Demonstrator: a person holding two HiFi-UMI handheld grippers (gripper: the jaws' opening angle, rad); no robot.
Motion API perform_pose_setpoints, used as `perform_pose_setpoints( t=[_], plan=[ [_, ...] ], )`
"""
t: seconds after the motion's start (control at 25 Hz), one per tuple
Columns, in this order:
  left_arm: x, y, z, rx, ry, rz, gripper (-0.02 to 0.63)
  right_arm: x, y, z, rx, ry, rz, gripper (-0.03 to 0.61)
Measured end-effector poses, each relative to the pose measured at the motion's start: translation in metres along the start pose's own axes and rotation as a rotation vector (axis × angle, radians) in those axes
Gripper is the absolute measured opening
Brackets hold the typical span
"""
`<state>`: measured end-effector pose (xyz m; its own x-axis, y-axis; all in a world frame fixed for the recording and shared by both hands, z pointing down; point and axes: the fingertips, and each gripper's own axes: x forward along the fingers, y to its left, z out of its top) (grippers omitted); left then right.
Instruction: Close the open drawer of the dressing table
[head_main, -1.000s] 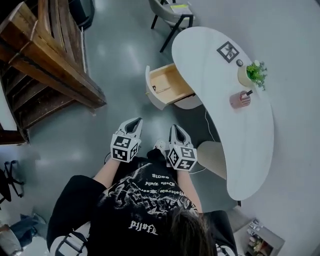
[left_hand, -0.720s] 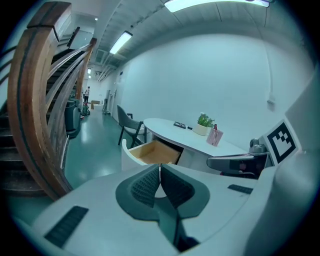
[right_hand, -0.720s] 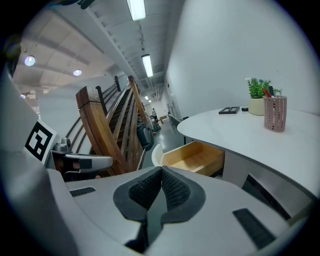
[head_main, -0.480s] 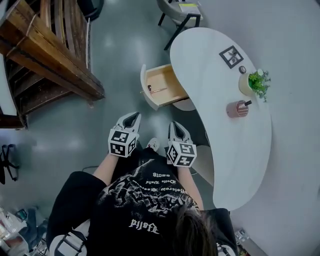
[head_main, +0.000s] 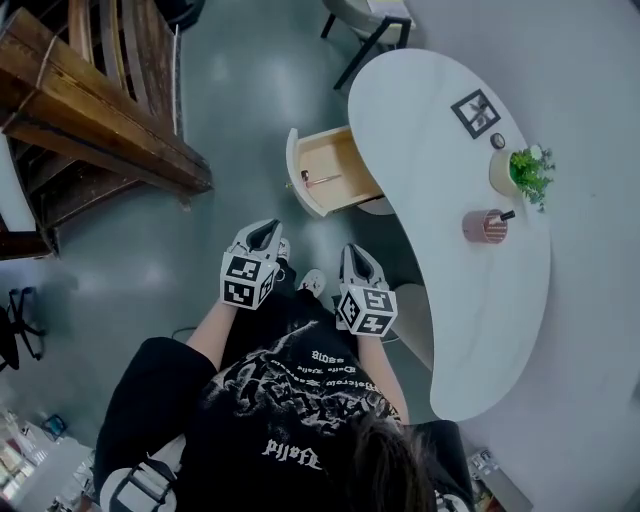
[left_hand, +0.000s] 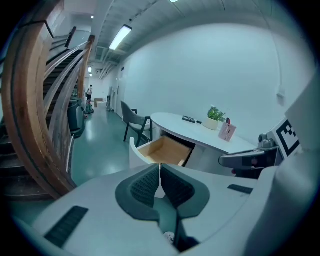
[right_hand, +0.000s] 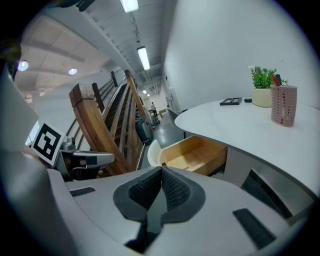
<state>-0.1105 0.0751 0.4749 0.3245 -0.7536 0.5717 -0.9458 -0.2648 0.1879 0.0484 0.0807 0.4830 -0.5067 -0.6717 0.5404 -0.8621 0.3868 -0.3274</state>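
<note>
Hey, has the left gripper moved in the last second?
Yes. The left gripper has edged up the head view, closer to the open light-wood drawer with its white curved front, but is not touching it.

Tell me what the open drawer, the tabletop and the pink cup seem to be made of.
Open drawer: pale wood or wood-look board inside, matte, showing a tan tone; its curved front looks white-painted. Tabletop: smooth white, likely lacquered board or laminate; no grain shows. Pink cup: perforated wall, perhaps metal or plastic; can't tell which.
</note>
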Motion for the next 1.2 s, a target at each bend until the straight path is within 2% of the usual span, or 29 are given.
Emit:
perform_pose_setpoints(
  t=[0.28, 0.6, 1.2],
  plan=[
    [0.031, 0.021, 0.005, 0.033, 0.060, -0.040, 0.026, 0.029, 0.012, 0.010, 0.003, 0.027, -0.008, 0.026],
    [0.053, 0.038, -0.005, 0.062, 0.120, -0.062, 0.027, 0.057, 0.018, 0.011, 0.013, 0.062, -0.018, 0.026],
    [0.092, 0.064, -0.031, 0.085, 0.218, -0.102, 0.029, 0.097, 0.038, -0.021, 0.049, 0.162, -0.001, 0.026]
  ],
)
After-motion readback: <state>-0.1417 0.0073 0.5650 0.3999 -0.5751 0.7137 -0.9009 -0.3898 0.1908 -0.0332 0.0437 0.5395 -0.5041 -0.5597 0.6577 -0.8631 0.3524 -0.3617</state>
